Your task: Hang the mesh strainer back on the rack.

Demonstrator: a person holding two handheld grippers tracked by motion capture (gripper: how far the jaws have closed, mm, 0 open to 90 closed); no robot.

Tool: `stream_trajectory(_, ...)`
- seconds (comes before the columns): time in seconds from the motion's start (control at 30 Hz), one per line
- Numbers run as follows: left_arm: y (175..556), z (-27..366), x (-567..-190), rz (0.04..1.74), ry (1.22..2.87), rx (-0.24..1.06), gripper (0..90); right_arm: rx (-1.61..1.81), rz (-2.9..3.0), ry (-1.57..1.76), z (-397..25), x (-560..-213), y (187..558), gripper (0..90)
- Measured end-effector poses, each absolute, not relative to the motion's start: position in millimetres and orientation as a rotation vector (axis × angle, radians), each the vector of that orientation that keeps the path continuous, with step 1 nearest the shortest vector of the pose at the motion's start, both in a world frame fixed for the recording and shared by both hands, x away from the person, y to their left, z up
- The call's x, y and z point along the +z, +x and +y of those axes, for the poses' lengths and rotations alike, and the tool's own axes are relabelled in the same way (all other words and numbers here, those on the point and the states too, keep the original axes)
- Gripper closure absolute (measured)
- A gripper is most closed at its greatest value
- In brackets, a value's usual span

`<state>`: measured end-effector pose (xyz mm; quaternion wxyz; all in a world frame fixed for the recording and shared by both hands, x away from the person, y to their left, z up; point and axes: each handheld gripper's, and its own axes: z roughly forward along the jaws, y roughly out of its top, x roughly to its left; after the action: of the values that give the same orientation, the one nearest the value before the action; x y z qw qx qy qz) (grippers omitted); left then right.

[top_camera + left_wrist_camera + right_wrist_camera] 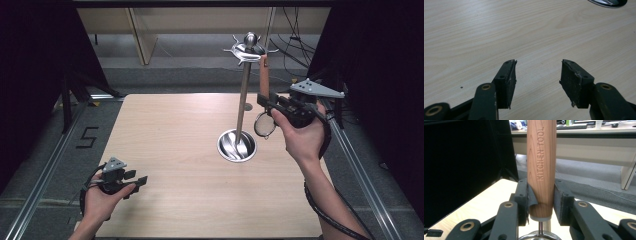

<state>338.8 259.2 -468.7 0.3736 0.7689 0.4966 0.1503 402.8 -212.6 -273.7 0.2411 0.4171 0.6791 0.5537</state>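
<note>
While clamped: strainer handle [541,170] (upright)

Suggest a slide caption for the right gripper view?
Right gripper clamps a wooden handle engraved "KITCHEN TOOL", held upright.

1 utensil stand [243,95], 1 wood-handled strainer [263,80], 2 grippers, left [141,180] & right [265,102], 1 table [165,130]
</note>
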Motion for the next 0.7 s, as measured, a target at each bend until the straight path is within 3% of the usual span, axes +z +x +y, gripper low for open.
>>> stream_trajectory(0.7,339,259,-469,1.264,1.969,0.384,45.1,1.484,1.873,1.132,-206,-278,413,69.1)
